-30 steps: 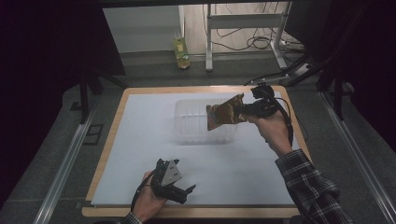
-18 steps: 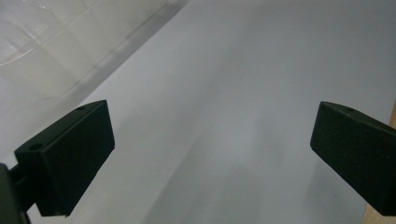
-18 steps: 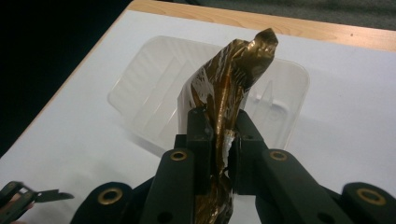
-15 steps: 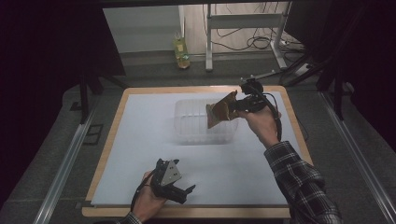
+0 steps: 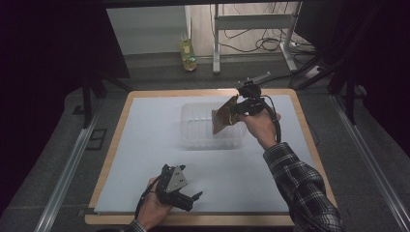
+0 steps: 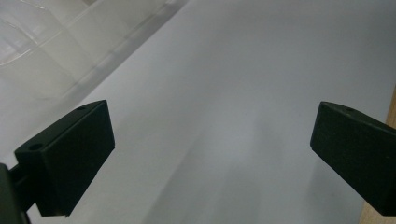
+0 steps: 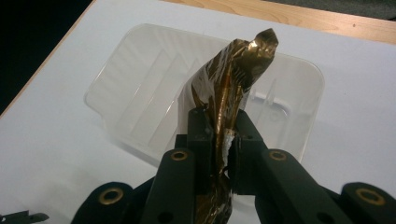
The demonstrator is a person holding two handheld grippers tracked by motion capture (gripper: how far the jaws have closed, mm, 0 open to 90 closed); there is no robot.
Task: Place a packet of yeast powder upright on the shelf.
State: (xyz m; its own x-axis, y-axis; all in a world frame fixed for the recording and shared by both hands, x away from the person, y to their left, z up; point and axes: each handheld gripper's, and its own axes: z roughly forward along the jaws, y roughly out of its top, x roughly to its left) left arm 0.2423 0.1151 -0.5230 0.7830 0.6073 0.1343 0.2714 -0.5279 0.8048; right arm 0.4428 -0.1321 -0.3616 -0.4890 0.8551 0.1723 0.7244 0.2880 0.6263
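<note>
From above, the right gripper (image 5: 238,109) is up over the far half of the worktop (image 5: 145,145), clamped on a crinkled gold-brown wrapper (image 5: 223,117). The wrapper hangs in the air above the right end of a clear plastic tray (image 5: 193,130), which sits on the white sheet toward the far edge, a little right of the middle. A checked sleeve (image 5: 302,188) runs back from that hand toward the near right corner. The left gripper (image 5: 180,195) is down by the near edge, left of centre, resting low in the hand (image 5: 152,208), its jaws apart, gripping nothing and well away from the tray.

From the left gripper view, two black jaws stand wide, one at each side, with bare white sheet between them. A corner of the clear tray (image 6: 42,42) shows at the upper left, and a sliver of the wooden edge (image 6: 390,112) at the right.

From the right gripper view, the jaws are squeezed together on the wrapper (image 7: 229,79), which stands up between them, twisted and shiny, with its pointed tip leaning right. Below and beyond it lies the tray (image 7: 140,88), ribbed floor showing, with nothing in it. The worktop's wooden far edge (image 7: 299,16) runs across the top.
</note>
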